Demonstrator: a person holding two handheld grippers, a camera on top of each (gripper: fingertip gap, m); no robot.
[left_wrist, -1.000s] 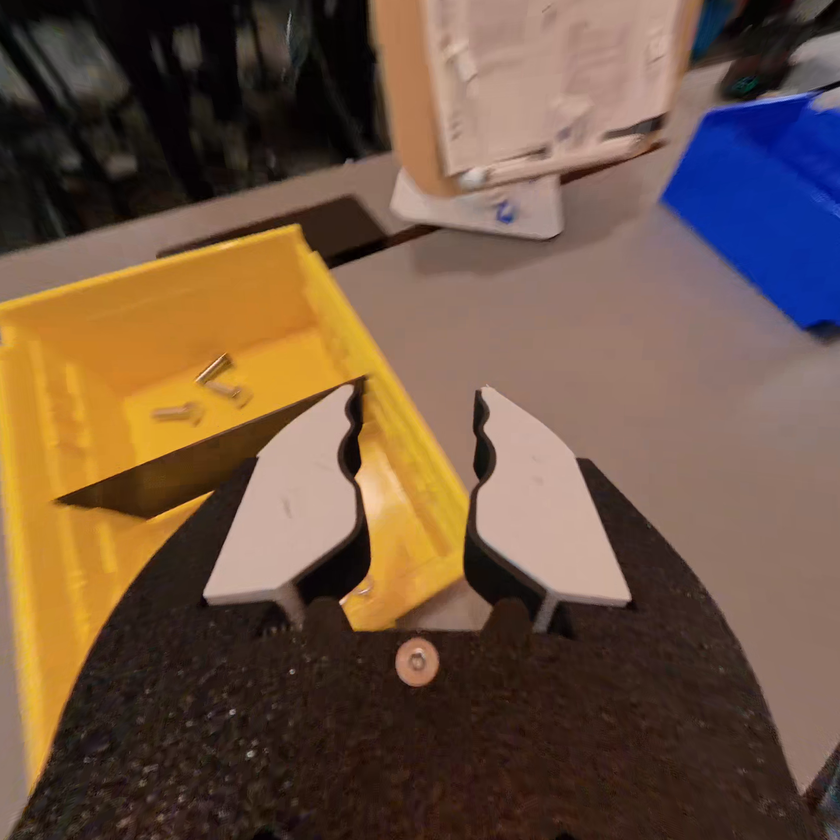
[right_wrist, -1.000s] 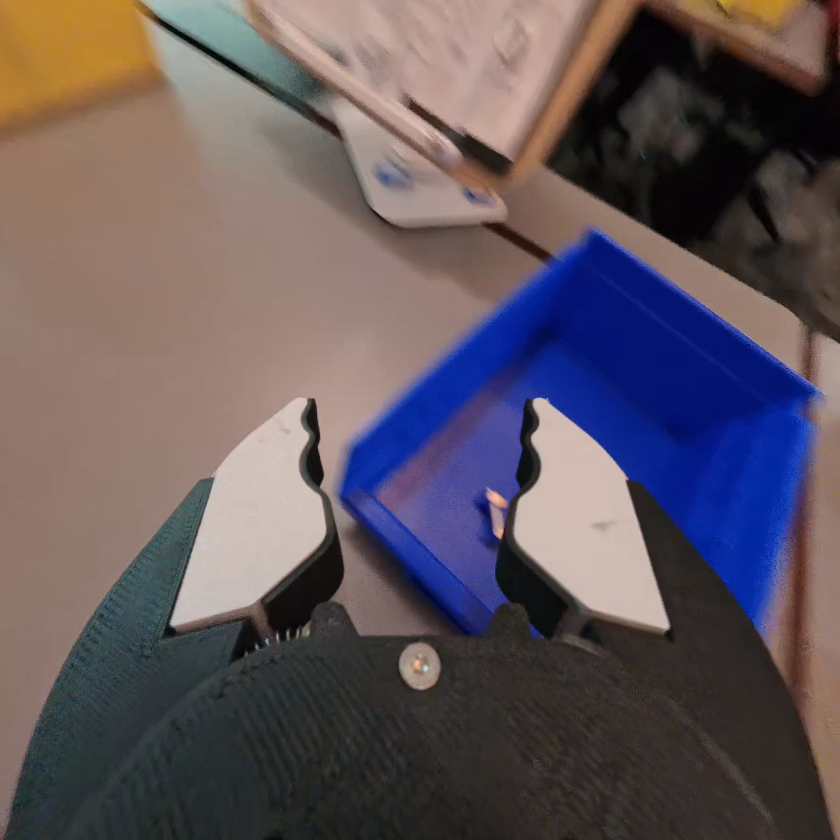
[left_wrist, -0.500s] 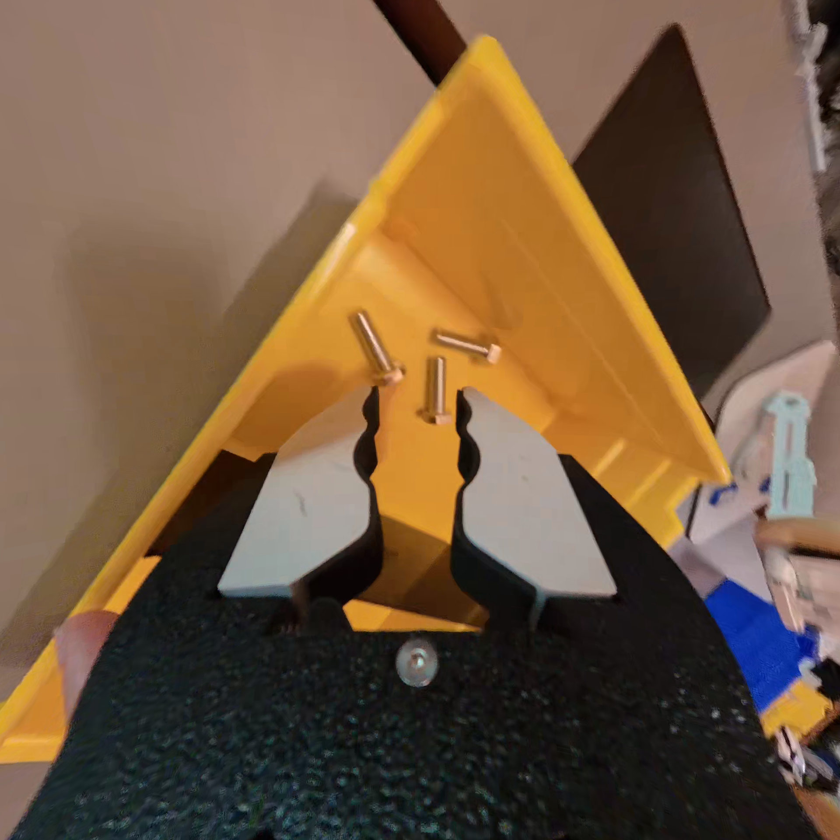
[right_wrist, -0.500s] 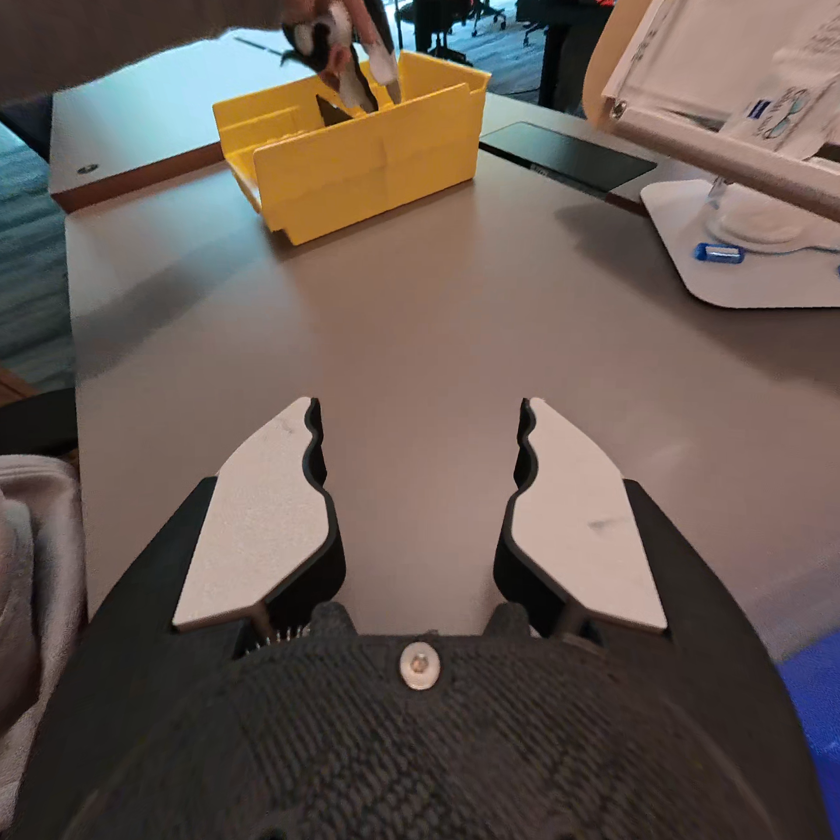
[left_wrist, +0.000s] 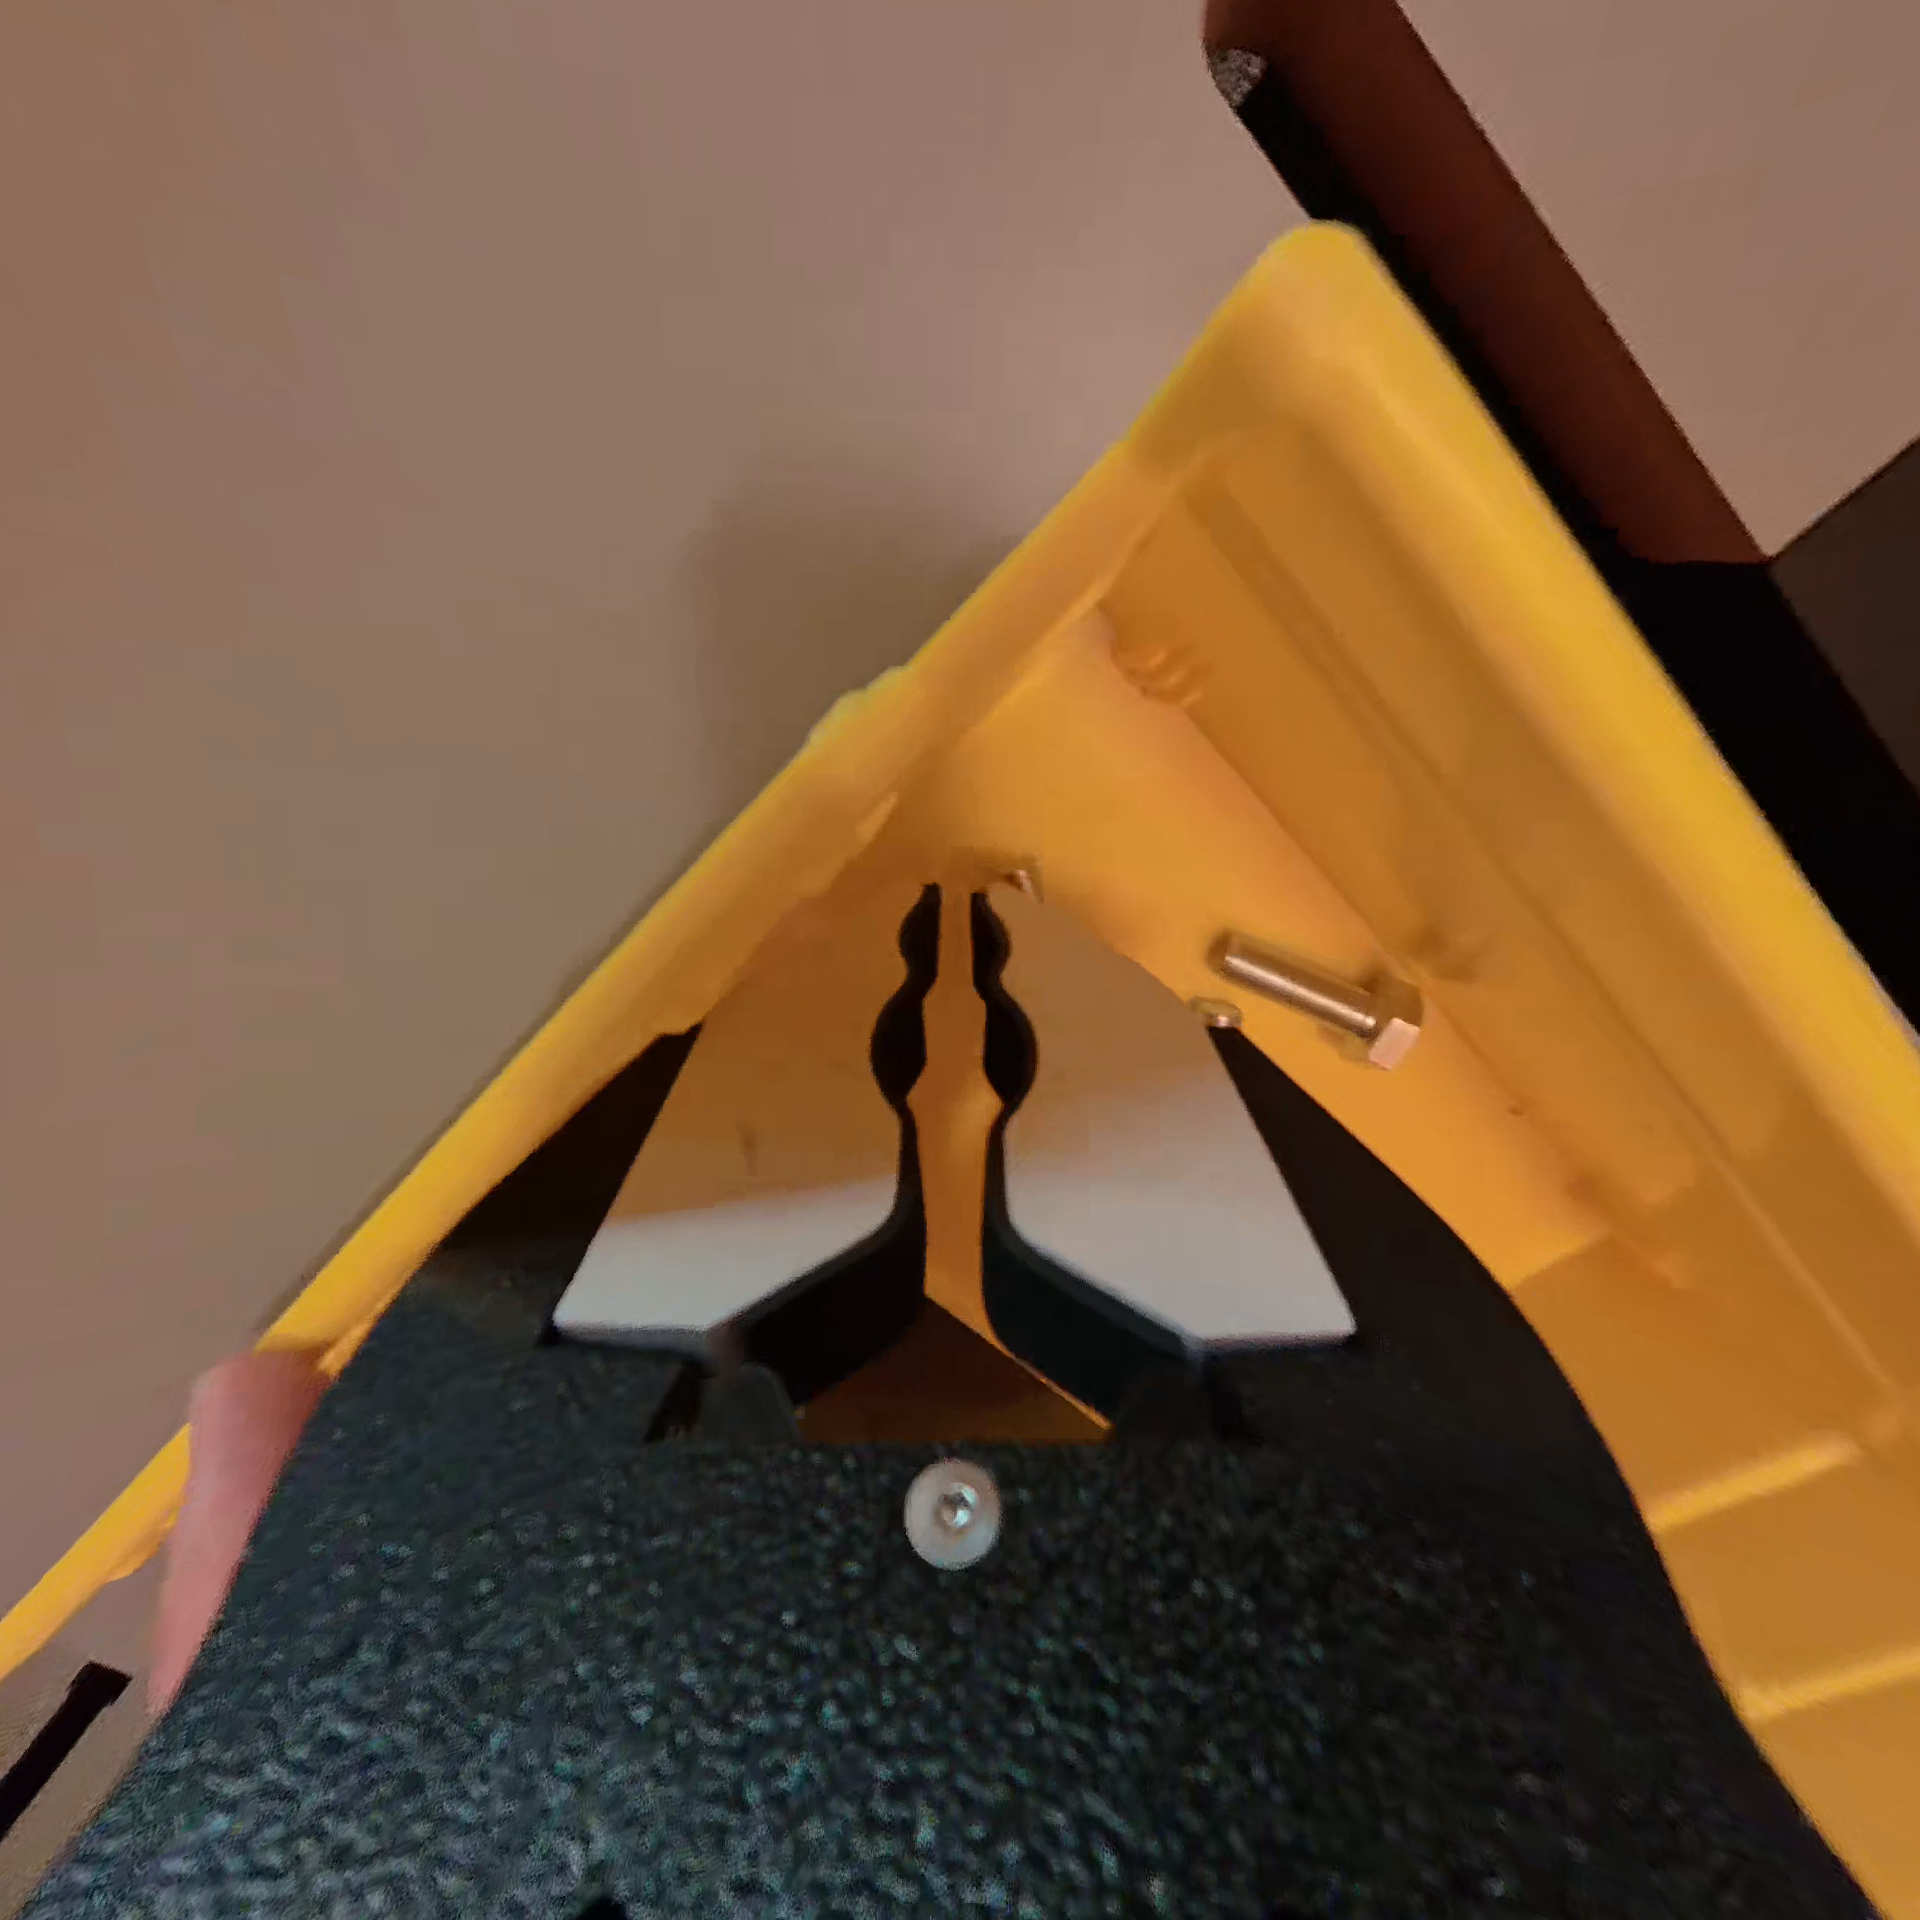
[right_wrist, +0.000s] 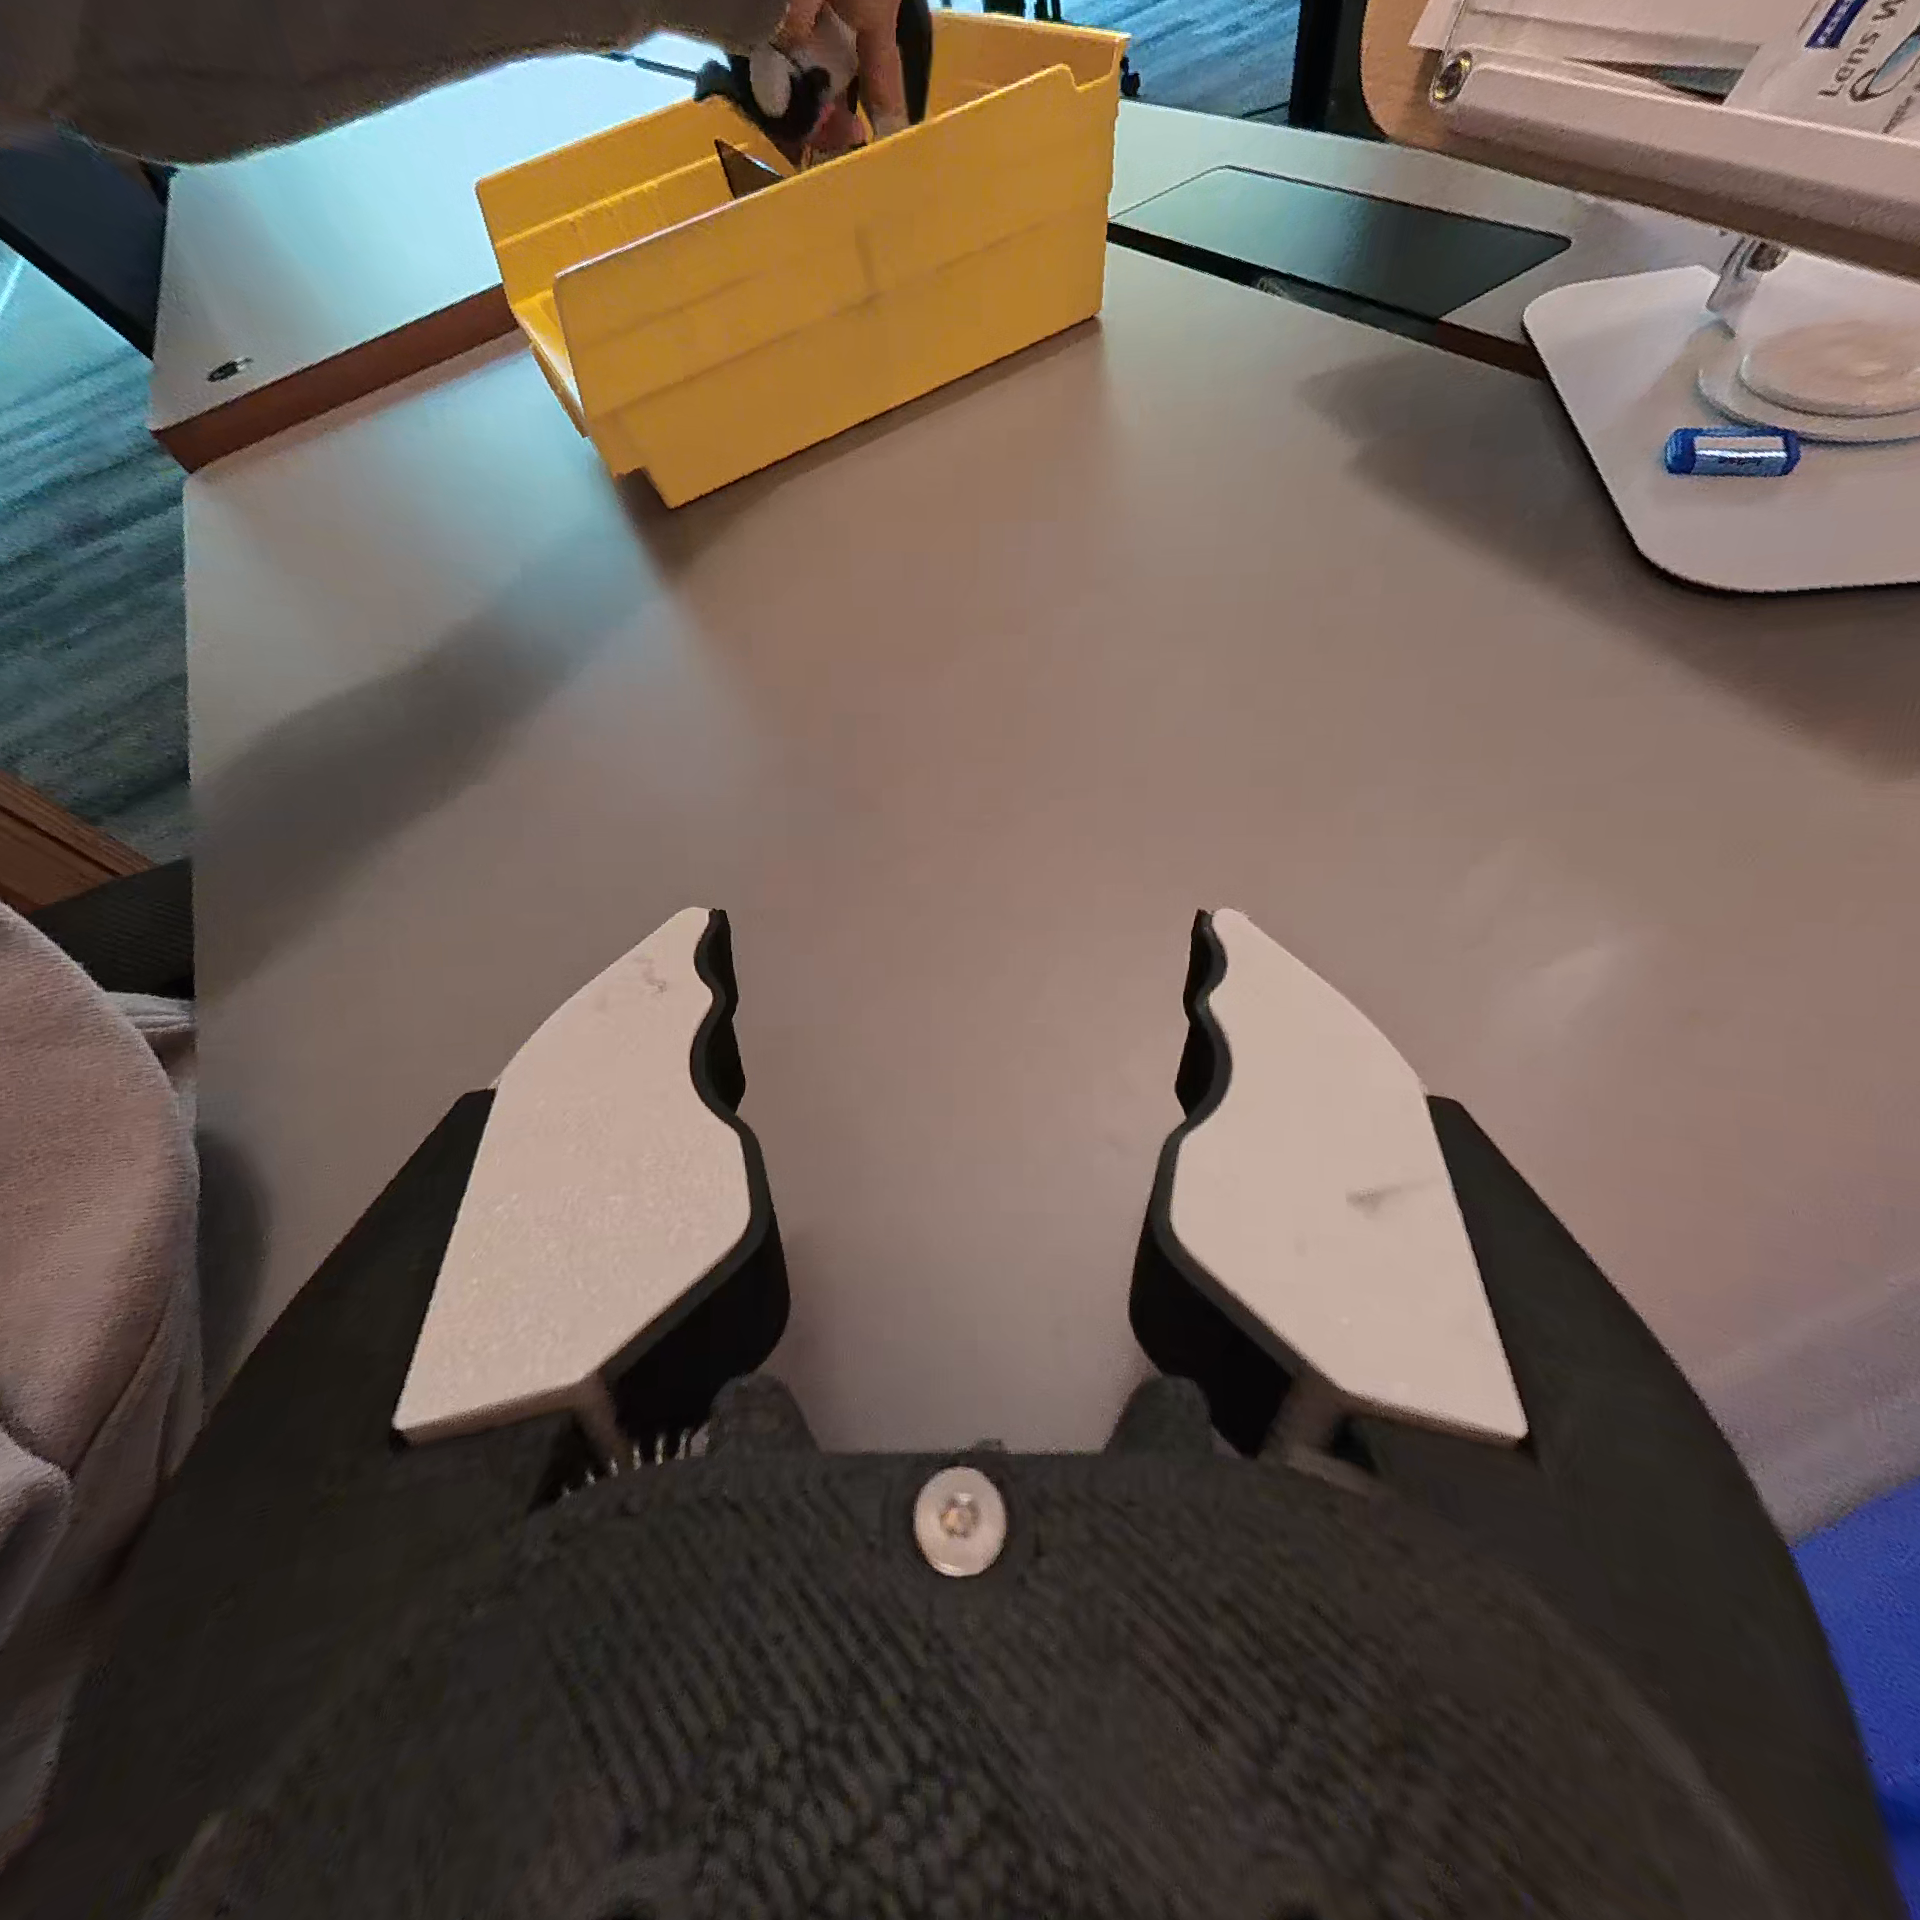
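Our left claw (left_wrist: 954, 894), deep in the yellow bin (left_wrist: 1351, 436), pinches what looks like a blurred bolt (left_wrist: 997, 871) near a second bolt (left_wrist: 1314, 997); our right claw (right_wrist: 961, 925) hovers spread over the desk (right_wrist: 987, 675).

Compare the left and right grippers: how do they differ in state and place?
The left gripper is nearly shut, with only a thin slit between its fingers; the right gripper is wide open. The left gripper reaches into the yellow bin, its tips at a blurred bolt; the right gripper is over the bare table, with nothing between its fingers. Both have black bodies and wavy black pads.
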